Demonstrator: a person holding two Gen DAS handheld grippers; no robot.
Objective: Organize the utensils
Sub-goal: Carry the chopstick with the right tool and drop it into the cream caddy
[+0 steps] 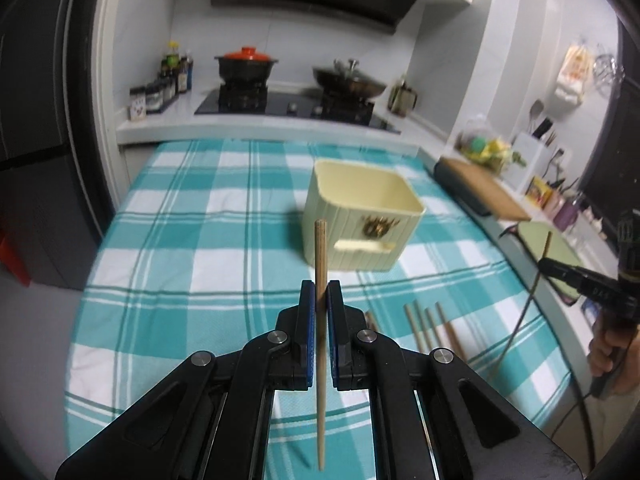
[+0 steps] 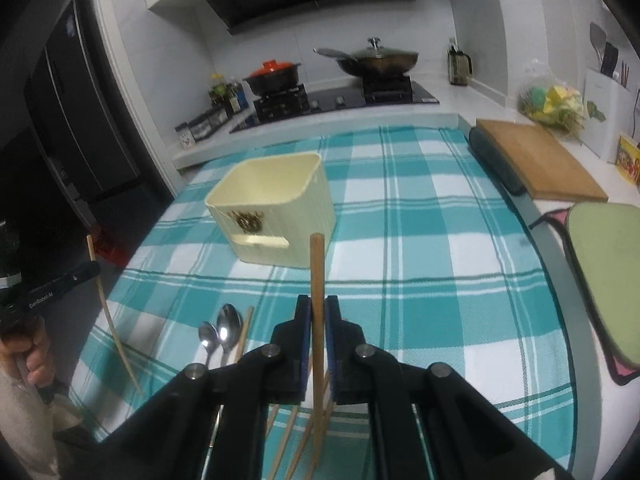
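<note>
My left gripper (image 1: 320, 292) is shut on a wooden chopstick (image 1: 320, 256), held upright above the checked cloth. My right gripper (image 2: 317, 308) is shut on another wooden chopstick (image 2: 317, 268), also upright. A cream square utensil holder (image 1: 360, 216) stands on the cloth ahead of both grippers; it also shows in the right wrist view (image 2: 276, 208) and looks empty. Several loose chopsticks (image 1: 432, 328) lie on the cloth near the front. Two metal spoons (image 2: 222, 330) lie beside more chopsticks (image 2: 296, 436). The right gripper shows at the edge of the left view (image 1: 576, 276).
The teal and white checked cloth (image 2: 420, 240) covers the table. A wooden cutting board (image 2: 536, 160) and a green mat (image 2: 608, 272) lie at the right. A stove with a red-lidded pot (image 1: 246, 66) and a wok (image 1: 348, 80) stands behind.
</note>
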